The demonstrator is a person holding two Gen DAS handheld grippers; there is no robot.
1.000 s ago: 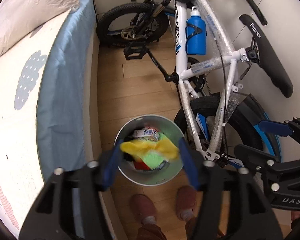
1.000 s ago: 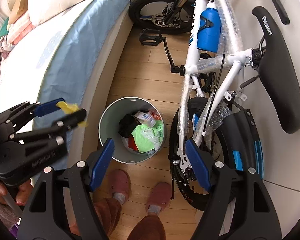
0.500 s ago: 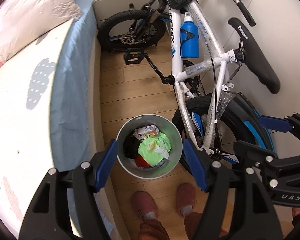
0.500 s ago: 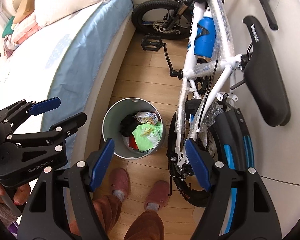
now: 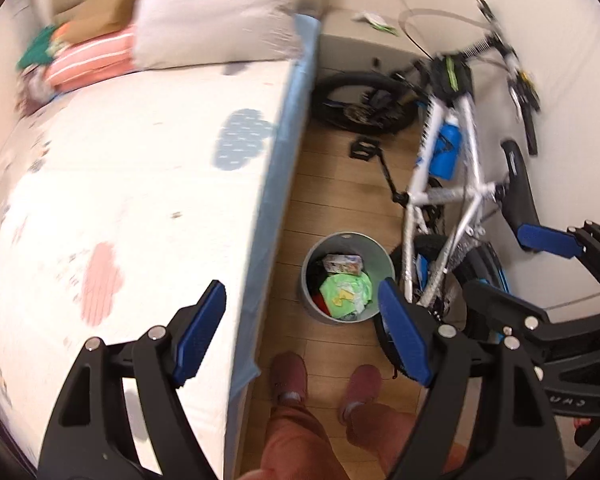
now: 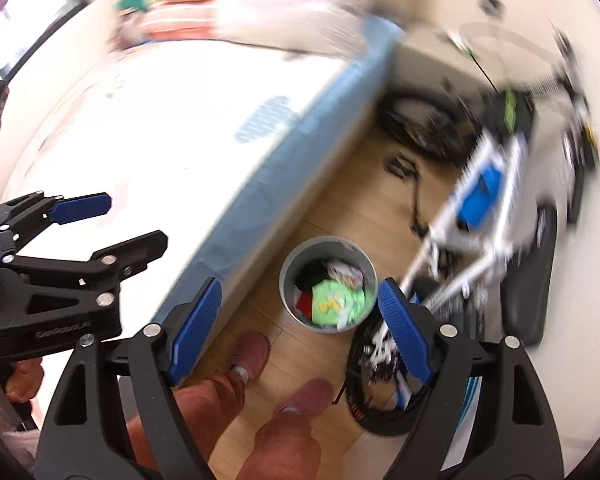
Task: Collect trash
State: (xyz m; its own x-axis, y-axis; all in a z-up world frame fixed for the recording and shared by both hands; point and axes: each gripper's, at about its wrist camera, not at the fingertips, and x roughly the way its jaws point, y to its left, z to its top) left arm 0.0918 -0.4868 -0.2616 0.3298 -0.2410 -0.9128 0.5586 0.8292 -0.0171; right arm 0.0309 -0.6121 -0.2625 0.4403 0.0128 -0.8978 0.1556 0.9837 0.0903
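A grey round trash bin [image 5: 374, 250] stands on the wood floor between the bed and the bicycle. In it lie a green wrapper [image 5: 346, 290] with a yellow scrap on top, a small carton [image 5: 342, 264] and dark and red bits. My left gripper [image 5: 300, 336] hangs high above the bin, its jaws opening with nothing between the blue pads. The right gripper [image 6: 300, 328] is just as high over the bin [image 6: 289, 280], jaws opening and empty. Each gripper shows in the other's view: the right gripper [image 5: 520, 272] at the right edge, the left gripper [image 6: 116, 224] at the left.
A bed [image 5: 120, 220] with a blue-edged sheet and pillows [image 5: 216, 12] fills the left. A white bicycle [image 5: 460, 184] leans along the right wall. The person's feet in reddish slippers [image 5: 288, 372] stand just before the bin. A low cabinet [image 5: 360, 48] with a wrapper sits at the far end.
The yellow wrapper left the left gripper and now lies in the bin. Both grippers rose well above the bin and their jaws widened. The views swung towards the bed.
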